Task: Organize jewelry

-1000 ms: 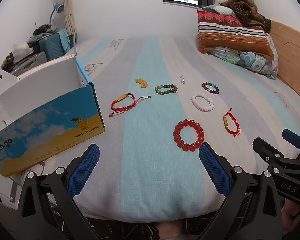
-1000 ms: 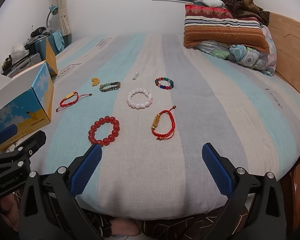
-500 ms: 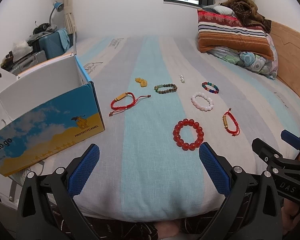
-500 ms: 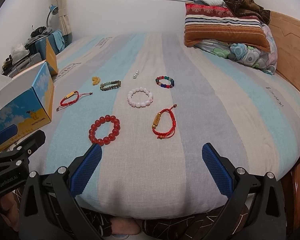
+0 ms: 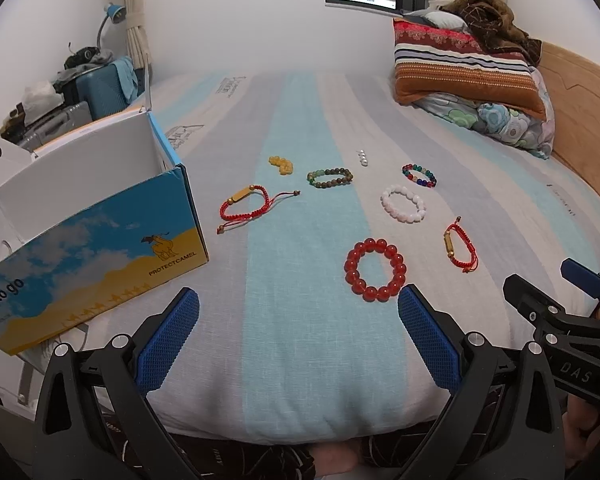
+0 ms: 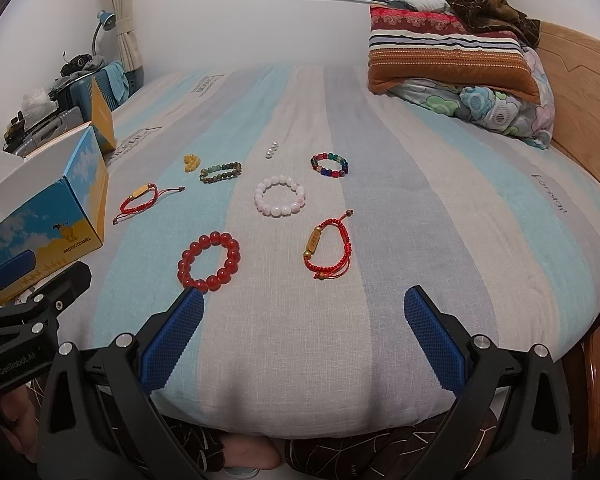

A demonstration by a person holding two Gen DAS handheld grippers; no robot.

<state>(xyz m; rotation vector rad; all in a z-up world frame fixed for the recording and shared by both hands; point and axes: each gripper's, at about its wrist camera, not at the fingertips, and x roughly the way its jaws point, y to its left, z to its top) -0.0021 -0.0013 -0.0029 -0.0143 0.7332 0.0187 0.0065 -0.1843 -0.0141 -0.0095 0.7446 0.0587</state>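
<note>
- Both claws hang at the near edge of the bed (image 5: 300, 380), each spread wide with nothing between its blue pads; no piece of jewelry is touched yet.
- The left claw (image 5: 298, 344) fills the bottom of its own frame. The red bead bracelet (image 5: 375, 269) lies just ahead of it and toward the lower right, close by the right pad.
- The right claw (image 6: 302, 340) sits at the bottom of its frame. The same red bead bracelet (image 6: 209, 262) lies ahead and to the lower left, almost touching the tip of the left pad (image 6: 172, 340).
- The red cord bracelet (image 6: 327, 249) lies nearly straight ahead of the right claw, in the lower middle of that frame, its gold bar running roughly away from the camera.
- Judgement: the cord bracelet lines up best with the right claw; the bead bracelet sits between the two claws and either could take it.
- The open box (image 5: 92, 216), the likely place for the jewelry, stands at the left of the left frame, close to the left claw; in the right frame the box (image 6: 52, 216) is at the far left edge.
- Judgement: the left claw has the shorter carry to the box.
- Farther up the bed lie a pink bracelet (image 5: 403, 203), a multicolour one (image 5: 419, 175), a green-brown one (image 5: 330, 178), a second cord bracelet (image 5: 246, 204), a yellow charm (image 5: 282, 165) and a few pearls (image 5: 363, 158), all well apart from both claws.
</note>
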